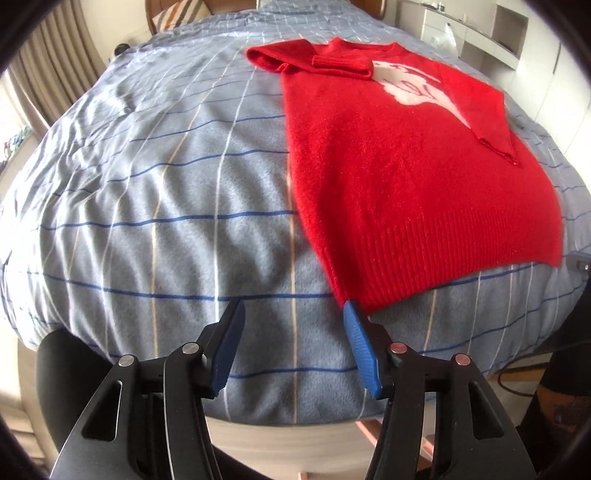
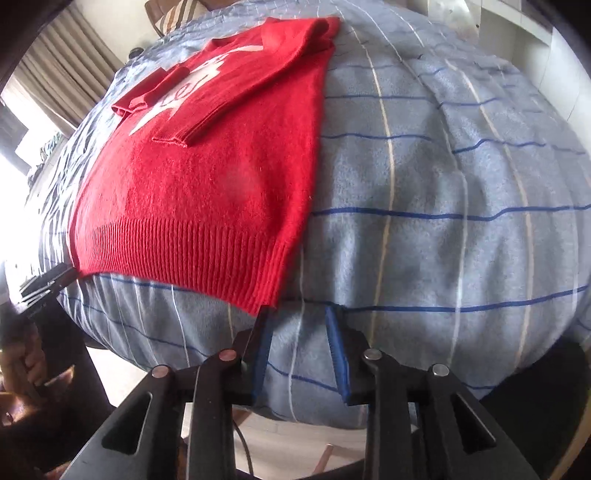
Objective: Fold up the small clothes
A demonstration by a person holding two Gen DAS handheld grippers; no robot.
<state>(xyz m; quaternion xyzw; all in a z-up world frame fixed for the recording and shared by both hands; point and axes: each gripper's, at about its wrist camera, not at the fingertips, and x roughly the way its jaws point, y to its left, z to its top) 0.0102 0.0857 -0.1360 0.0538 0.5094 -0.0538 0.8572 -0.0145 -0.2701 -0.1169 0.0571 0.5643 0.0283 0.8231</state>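
A red knit sweater with a white front design lies flat on the blue checked blanket, both sleeves folded in over its chest. My left gripper is open at the hem's near left corner, its right fingertip touching the ribbed edge. In the right wrist view the sweater lies to the left, and my right gripper is open at the hem's near right corner, its left finger at the edge. The left gripper also shows at the far left hem corner.
The blanket covers a rounded table. A wooden chair with a striped cushion stands at the far end. White shelves are at the far right, curtains at the left. A cable lies on the floor below right.
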